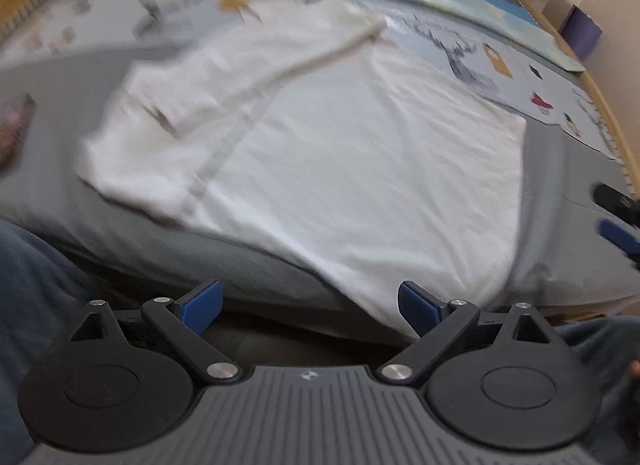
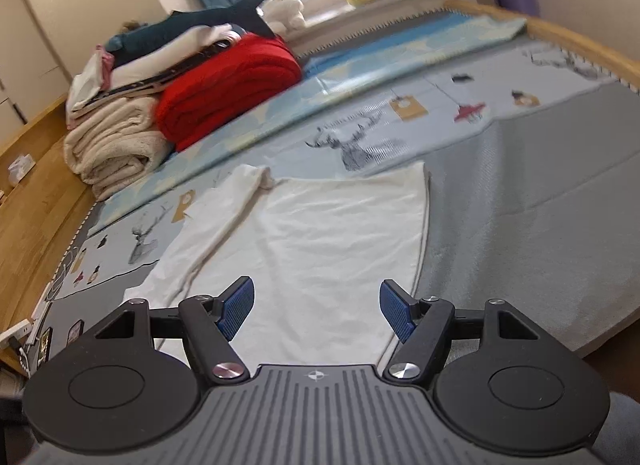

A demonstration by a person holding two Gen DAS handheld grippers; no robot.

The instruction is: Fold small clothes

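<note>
A small white shirt (image 1: 340, 169) lies spread on the grey bed cover, with one side and sleeve folded over near its left part. It also shows in the right wrist view (image 2: 320, 249). My left gripper (image 1: 310, 307) is open and empty, just in front of the shirt's near edge at the bed's side. My right gripper (image 2: 316, 311) is open and empty, held over the shirt's near end. The right gripper's blue fingertips (image 1: 618, 233) show at the right edge of the left wrist view.
A grey cover and a patterned play mat (image 2: 460, 105) lie under the shirt. A red folded blanket (image 2: 228, 89) and a cream blanket pile (image 2: 116, 149) with a plush shark stand at the back left. A wooden bed frame (image 2: 560, 33) runs along the far side.
</note>
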